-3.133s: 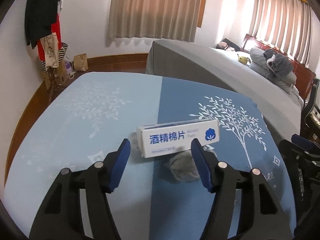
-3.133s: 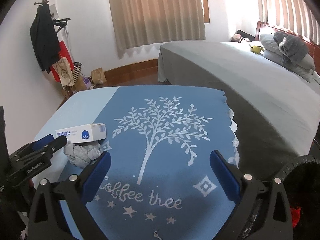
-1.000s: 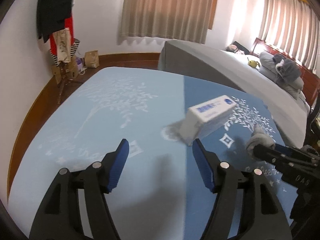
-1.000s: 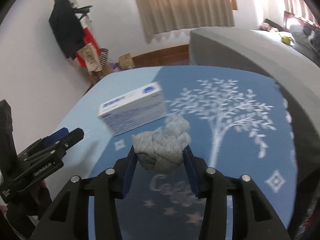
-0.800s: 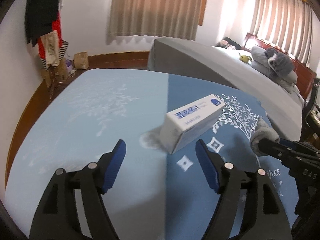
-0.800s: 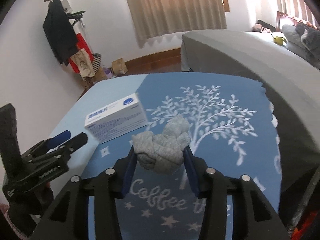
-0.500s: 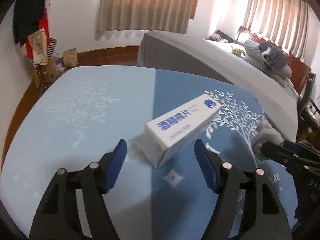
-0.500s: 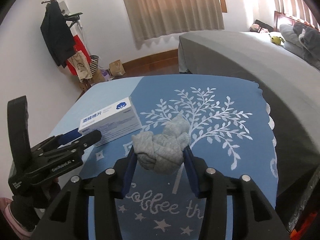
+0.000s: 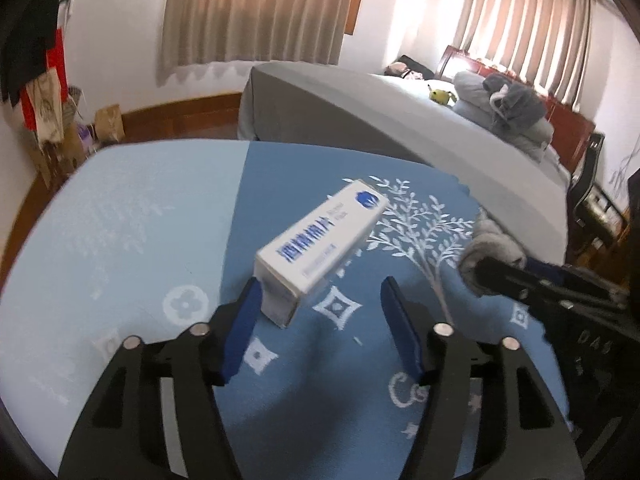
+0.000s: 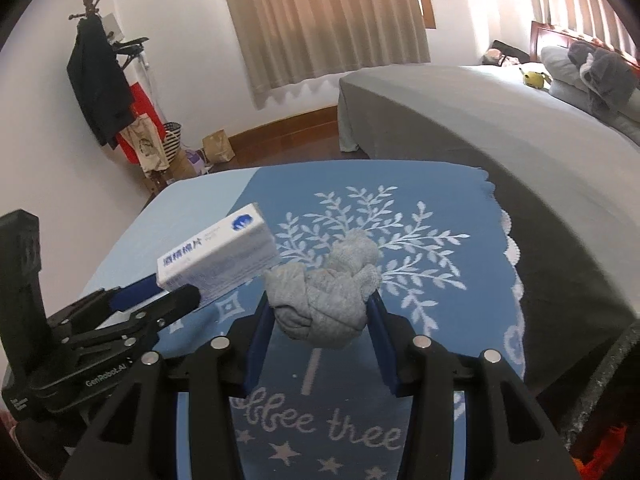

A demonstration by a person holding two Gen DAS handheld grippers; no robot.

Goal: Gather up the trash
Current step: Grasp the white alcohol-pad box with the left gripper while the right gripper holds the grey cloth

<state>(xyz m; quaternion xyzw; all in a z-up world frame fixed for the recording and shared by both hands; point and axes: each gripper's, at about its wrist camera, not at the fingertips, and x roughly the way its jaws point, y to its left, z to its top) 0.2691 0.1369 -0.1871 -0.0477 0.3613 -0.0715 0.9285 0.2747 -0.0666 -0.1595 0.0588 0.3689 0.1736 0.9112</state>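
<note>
A white box with blue Chinese print (image 9: 320, 246) lies on the blue tablecloth (image 9: 132, 248), its near end between the open fingers of my left gripper (image 9: 320, 308) and close to the left finger. The box also shows in the right wrist view (image 10: 216, 254), with the left gripper (image 10: 156, 296) at its near end. My right gripper (image 10: 318, 320) is shut on a grey balled-up sock (image 10: 326, 294) and holds it above the cloth. The sock also shows at the right in the left wrist view (image 9: 490, 246).
The tablecloth (image 10: 432, 216) has a white tree print and "Coffee tree" lettering. A grey bed (image 9: 400, 120) with pillows stands behind. A coat rack (image 10: 100, 80) and bags stand at the left wall. The table's right edge (image 10: 516, 256) drops off.
My left gripper has moved forward until the box's near end lies between its fingers. My right gripper holds the sock steady as before.
</note>
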